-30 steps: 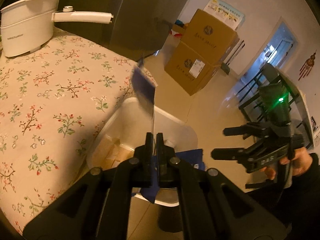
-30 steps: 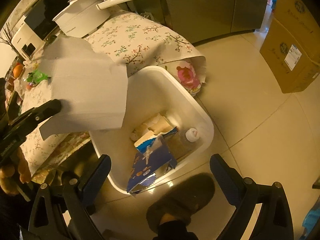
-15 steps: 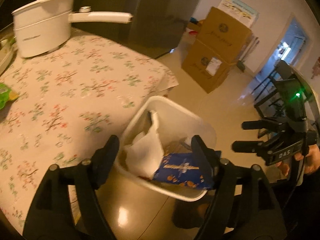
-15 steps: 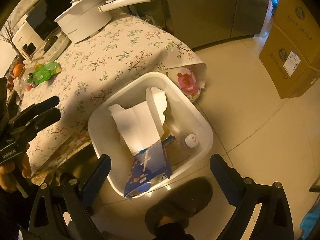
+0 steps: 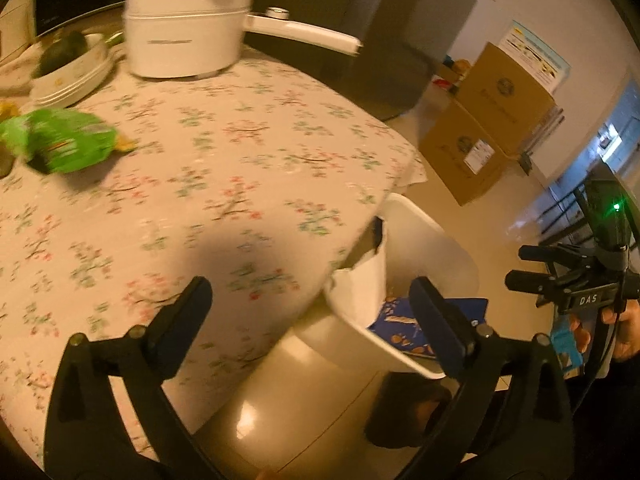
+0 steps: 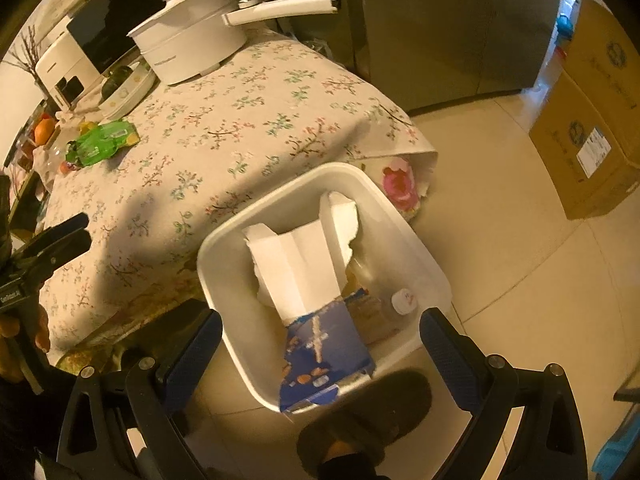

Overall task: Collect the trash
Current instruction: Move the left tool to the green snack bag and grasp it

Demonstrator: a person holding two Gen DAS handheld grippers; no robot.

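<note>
A white bin (image 6: 224, 248) stands on the floor against the table's corner. In it lie a torn white carton sheet (image 6: 304, 264), a blue snack box (image 6: 324, 344) and a clear bottle with a white cap (image 6: 404, 300). My right gripper (image 6: 322, 320) hangs open above the bin, with nothing between its fingers. My left gripper (image 5: 310, 292) is over the table edge, left of the bin (image 5: 440, 236); its jaws are opening and hold nothing. A green wrapper (image 5: 64, 140) lies on the floral tablecloth (image 5: 240, 152) at the far left.
A white long-handled pot (image 5: 184, 36) and stacked plates (image 5: 76, 68) stand at the table's back. Cardboard boxes (image 5: 492, 120) sit on the floor to the right, a steel fridge (image 6: 440, 28) behind. A person's slippered foot (image 6: 368, 412) is beside the bin.
My left gripper opened and let go of the white sheet, which dropped into the bin. It then swung left over the table, bringing the green wrapper into view. The right gripper stayed open.
</note>
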